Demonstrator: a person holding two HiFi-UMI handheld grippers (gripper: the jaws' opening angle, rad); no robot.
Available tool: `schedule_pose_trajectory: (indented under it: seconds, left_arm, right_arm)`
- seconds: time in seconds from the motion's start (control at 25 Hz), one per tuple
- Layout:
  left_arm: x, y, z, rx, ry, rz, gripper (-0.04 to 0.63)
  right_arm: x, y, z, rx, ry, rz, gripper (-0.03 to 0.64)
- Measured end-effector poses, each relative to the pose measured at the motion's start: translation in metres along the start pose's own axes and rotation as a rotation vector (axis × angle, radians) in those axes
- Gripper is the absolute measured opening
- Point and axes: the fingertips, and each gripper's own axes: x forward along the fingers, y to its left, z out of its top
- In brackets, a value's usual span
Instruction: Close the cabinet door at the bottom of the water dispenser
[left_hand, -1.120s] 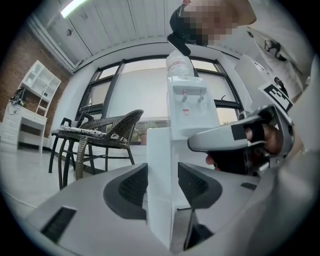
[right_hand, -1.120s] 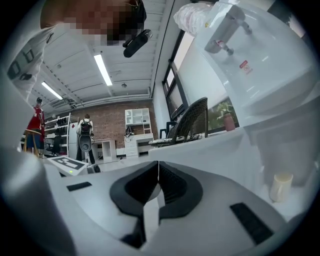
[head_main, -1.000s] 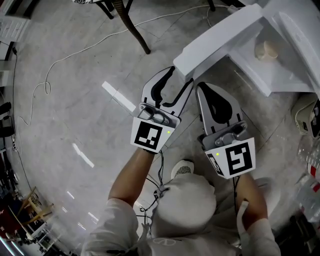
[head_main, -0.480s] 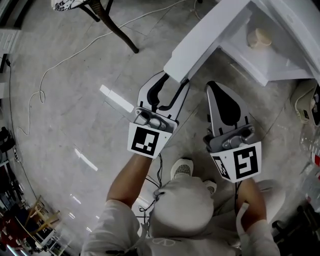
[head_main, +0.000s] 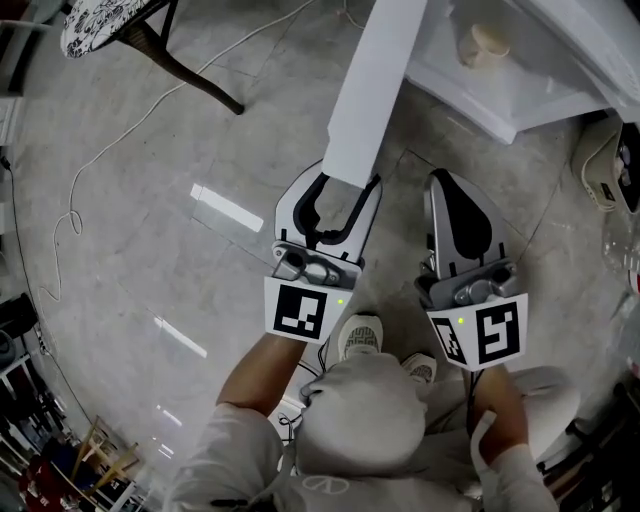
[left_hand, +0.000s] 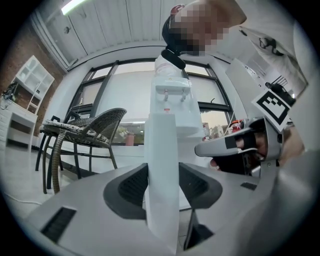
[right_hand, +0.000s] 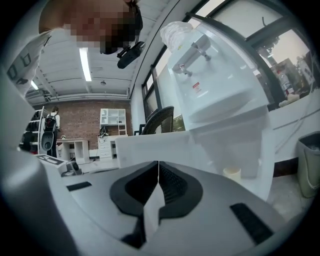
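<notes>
Grey stone floor (head_main: 150, 280), big windows (left_hand: 127, 95) behind. The left tool (head_main: 348, 183) pinches the half-open white door (head_main: 368, 80) by its edge, jaws just widened a little. The right tool (head_main: 445, 180) is pressed together, empty.

The cabinet door (head_main: 365, 90) is white — the floor (head_main: 120, 300) mottled grey (chair (head_main: 190, 76) dark, cushion (head_main: 100, 25) speckled black-and-white).

Under you is a grey, glossy stone floor (head_main: 150, 190), with pale streaks of light reflected in it. Your two white sneakers (head_main: 358, 335) stand on it, close together, low in the head view. A thin white cable (head_main: 72, 218) snakes across it on your left and makes one loop. A dark-legged wicker chair (head_main: 190, 75) stands on it at the upper left. The white water dispenser (head_main: 480, 100) stands on it at the upper right, with a beige rounded object (head_main: 597, 165) on the floor near it at the right edge.
</notes>
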Motion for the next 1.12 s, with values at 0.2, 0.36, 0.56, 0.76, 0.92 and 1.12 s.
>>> schedule_pose_trajectory:
  seconds: [0.2,0.36,0.56,0.76,0.92,1.12]
  left_arm:
    - [0.008,-0.037,0.002,0.027,-0.021,-0.101,0.208]
    - [0.017,-0.066,0.002,0.043,-0.037,-0.158,0.209]
    - [0.021,-0.079,0.001,0.064,-0.038,-0.118,0.210]
    - [0.028,-0.095,0.002,0.100,-0.049,-0.148,0.204]
    - [0.043,-0.119,0.004,0.111,-0.073,-0.206,0.176]
    - [0.065,-0.148,0.003,0.161,-0.089,-0.258,0.155]
  right_arm:
    - [-0.023,-0.028,0.004,0.008,-0.027,-0.078,0.014]
    - [-0.044,-0.052,0.008,0.013,-0.046,-0.143,0.014]
    - [-0.068,-0.079,0.012,0.025,-0.073,-0.216,0.014]
    - [-0.081,-0.095,0.016,0.019,-0.102,-0.264,0.014]
    - [-0.093,-0.109,0.015,0.021,-0.107,-0.298,0.014]
    - [-0.104,-0.126,0.015,0.018,-0.113,-0.347,0.014]
